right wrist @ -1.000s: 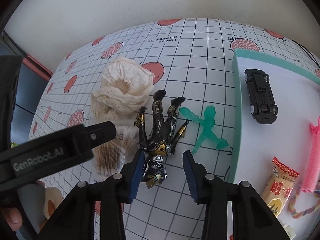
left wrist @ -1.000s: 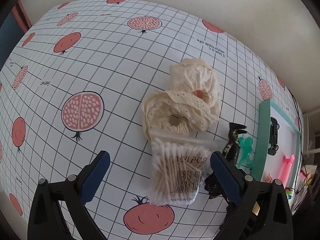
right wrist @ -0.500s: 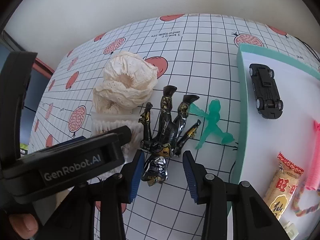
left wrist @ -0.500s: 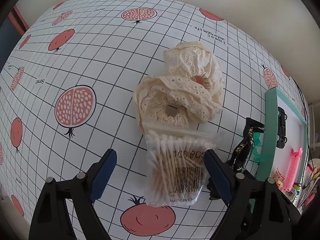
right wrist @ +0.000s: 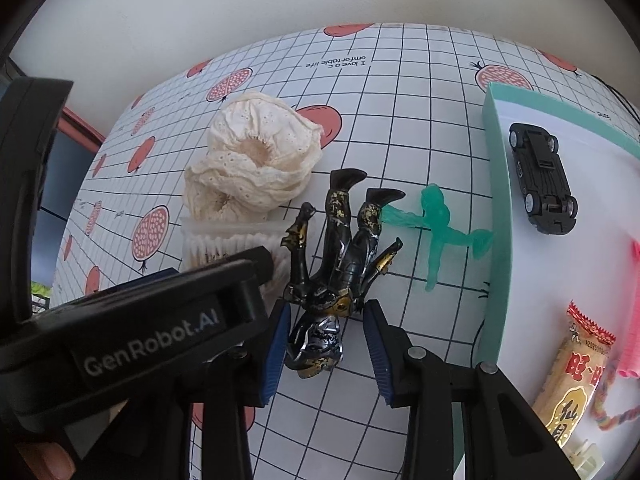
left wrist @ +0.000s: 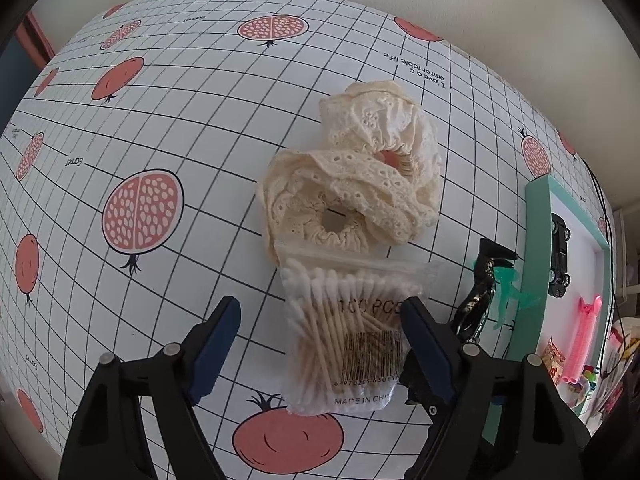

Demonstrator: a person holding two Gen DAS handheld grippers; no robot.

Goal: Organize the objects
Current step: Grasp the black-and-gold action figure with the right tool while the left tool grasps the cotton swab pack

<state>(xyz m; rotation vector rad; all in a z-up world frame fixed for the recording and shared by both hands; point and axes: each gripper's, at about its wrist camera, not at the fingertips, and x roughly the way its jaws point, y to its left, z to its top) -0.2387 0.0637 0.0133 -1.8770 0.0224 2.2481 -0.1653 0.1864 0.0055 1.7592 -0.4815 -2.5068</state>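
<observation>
Left wrist view. The left gripper (left wrist: 320,320) hangs over the table with its jaws spread wide; the blue ribbed pads (left wrist: 218,344) stand either side of a clear, crinkled plastic bag of cotton swabs (left wrist: 348,332) without touching it. The bag lies flat, wooden sticks and white tips packed inside, with a barcode and "100 PCS" print on its face. Its zip edge touches a pair of cream lace scrunchies (left wrist: 352,188), soft eyelet fabric, ruffled, ring-shaped, one overlapping the other. The tablecloth (left wrist: 160,120) is glossy white with a black grid and red pomegranate prints. To the right, partly hidden behind the right-hand finger, the legs of a black and gold figure (left wrist: 482,292) rise beside a translucent green figure (left wrist: 510,284). Beyond them is a teal-rimmed tray (left wrist: 538,248) with a white floor, holding a black toy car (left wrist: 559,256) and a pink coil (left wrist: 582,340).

Right wrist view. The right gripper (right wrist: 326,344) is parted, jaws flanking the head and chest of the black and gold figure (right wrist: 340,256); I cannot tell whether the pads touch it. The figure is hard plastic, glossy with silver patches, lying on the cloth (right wrist: 420,120) with feet pointing away. Just beside its legs lies the green figure (right wrist: 438,224), flat, limbs splayed, near the tray wall (right wrist: 498,200). In the tray: the toy car (right wrist: 542,184), a snack packet (right wrist: 580,372) in orange and red, a rainbow braided cord (right wrist: 610,412). The left gripper body (right wrist: 140,328), matte black, lettered "GenRobot.AI", blocks most of the swab bag (right wrist: 224,244); the scrunchies (right wrist: 256,172) sit behind it.
</observation>
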